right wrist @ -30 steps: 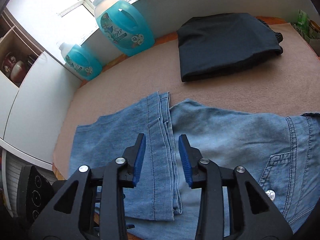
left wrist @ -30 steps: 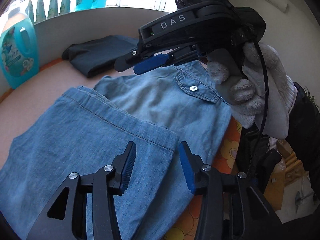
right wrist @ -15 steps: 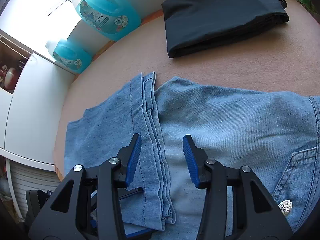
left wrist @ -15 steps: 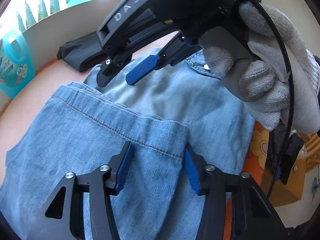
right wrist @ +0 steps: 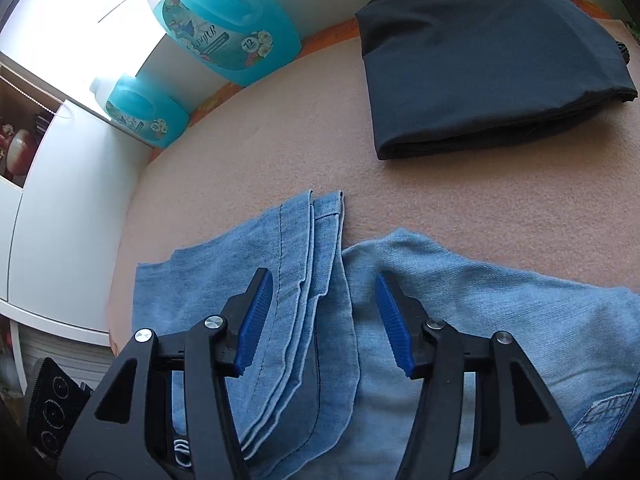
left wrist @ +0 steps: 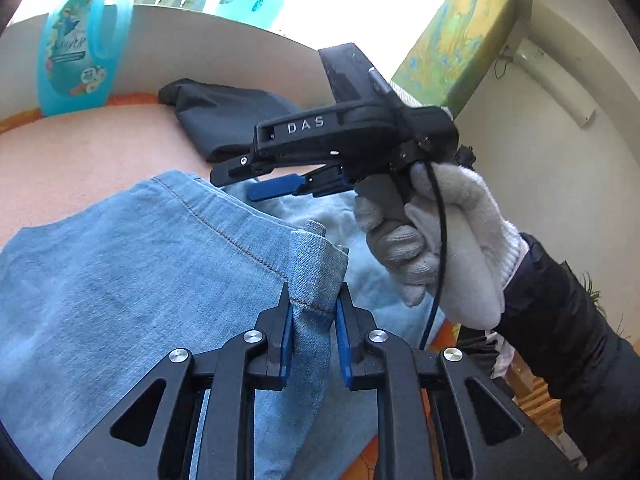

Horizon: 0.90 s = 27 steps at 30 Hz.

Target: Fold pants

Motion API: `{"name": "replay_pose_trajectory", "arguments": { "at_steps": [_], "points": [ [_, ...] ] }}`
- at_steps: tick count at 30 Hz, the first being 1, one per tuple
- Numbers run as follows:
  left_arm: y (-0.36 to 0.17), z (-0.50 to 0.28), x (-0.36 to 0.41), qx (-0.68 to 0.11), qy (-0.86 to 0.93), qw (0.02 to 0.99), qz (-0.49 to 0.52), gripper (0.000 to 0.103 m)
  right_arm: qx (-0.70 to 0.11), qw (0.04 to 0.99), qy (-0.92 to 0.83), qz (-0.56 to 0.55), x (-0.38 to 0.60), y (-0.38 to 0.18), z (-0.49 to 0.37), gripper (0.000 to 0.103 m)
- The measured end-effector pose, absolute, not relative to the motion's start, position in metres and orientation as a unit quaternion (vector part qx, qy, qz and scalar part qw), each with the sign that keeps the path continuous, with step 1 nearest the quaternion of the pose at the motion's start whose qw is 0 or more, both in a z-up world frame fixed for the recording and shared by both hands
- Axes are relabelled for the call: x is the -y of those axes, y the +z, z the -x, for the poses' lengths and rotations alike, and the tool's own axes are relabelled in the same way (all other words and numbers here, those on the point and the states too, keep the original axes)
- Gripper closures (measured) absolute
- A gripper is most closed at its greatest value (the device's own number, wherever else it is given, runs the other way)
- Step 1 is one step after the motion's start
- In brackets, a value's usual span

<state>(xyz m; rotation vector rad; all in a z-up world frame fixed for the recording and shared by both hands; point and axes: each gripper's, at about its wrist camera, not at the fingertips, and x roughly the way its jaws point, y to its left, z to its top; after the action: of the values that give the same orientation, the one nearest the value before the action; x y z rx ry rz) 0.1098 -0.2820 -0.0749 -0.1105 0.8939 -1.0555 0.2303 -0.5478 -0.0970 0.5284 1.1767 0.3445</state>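
In the left wrist view, the left gripper (left wrist: 311, 334) has its jaws pinched on a corner of the denim pants (left wrist: 132, 280), and the caught fabric stands up in a bunched peak above the pads. The rest of the leg spreads flat toward 9 and 10 o'clock across the counter (left wrist: 80, 148). The right gripper (left wrist: 256, 184), held in a gloved hand (left wrist: 436, 248), hovers at 1 o'clock above the far denim; its jaws look spread, though this view shows them edge-on.

In the right wrist view, the right gripper (right wrist: 326, 316) has wide jaws holding nothing. The stacked hem edges of the pants (right wrist: 316, 280) run from 12 to 6 o'clock straight through the gap, lengthwise with the jaws. The right gripper is therefore likely the one to close on this far edge next. A folded black garment (right wrist: 484, 64) lies well apart at 1 o'clock.
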Motion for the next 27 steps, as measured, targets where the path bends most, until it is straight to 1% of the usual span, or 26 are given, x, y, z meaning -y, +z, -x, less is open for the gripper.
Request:
{"name": "replay_pose_trajectory", "arguments": {
  "at_steps": [2,5,8,15,16,18,19,21,27],
  "points": [
    [-0.071,-0.111,0.275,-0.407,-0.486,0.770,0.062,0.087,-0.557,0.772,0.168,-0.256,0.546,-0.101,-0.232,0.047],
    [-0.071,-0.109,0.276,-0.403,-0.488,0.773,0.051,0.087,-0.570,0.770,0.159,-0.236,0.541,-0.100,-0.229,0.047],
    [-0.075,-0.106,0.279,-0.408,-0.497,0.764,0.050,0.087,-0.582,0.755,0.166,-0.252,0.540,-0.105,-0.226,0.047],
    [-0.065,-0.104,0.270,-0.396,-0.513,0.760,0.060,0.087,-0.580,0.749,0.179,-0.266,0.535,-0.109,-0.226,0.047],
    [-0.066,-0.104,0.271,-0.397,-0.511,0.760,0.057,0.087,-0.574,0.754,0.178,-0.264,0.533,-0.108,-0.226,0.051],
    [-0.068,-0.102,0.276,-0.400,-0.512,0.759,0.047,0.087,-0.566,0.759,0.181,-0.267,0.528,-0.107,-0.225,0.087],
    [-0.069,-0.100,0.279,-0.399,-0.512,0.760,0.040,0.087,-0.557,0.764,0.181,-0.271,0.528,-0.104,-0.224,0.088],
    [-0.068,-0.097,0.284,-0.398,-0.514,0.759,0.031,0.087,-0.537,0.780,0.182,-0.264,0.527,-0.094,-0.219,0.093],
    [-0.049,-0.085,0.298,-0.381,-0.530,0.757,0.022,0.087,-0.476,0.827,0.159,-0.254,0.547,-0.048,-0.191,0.096]
  ]
}}
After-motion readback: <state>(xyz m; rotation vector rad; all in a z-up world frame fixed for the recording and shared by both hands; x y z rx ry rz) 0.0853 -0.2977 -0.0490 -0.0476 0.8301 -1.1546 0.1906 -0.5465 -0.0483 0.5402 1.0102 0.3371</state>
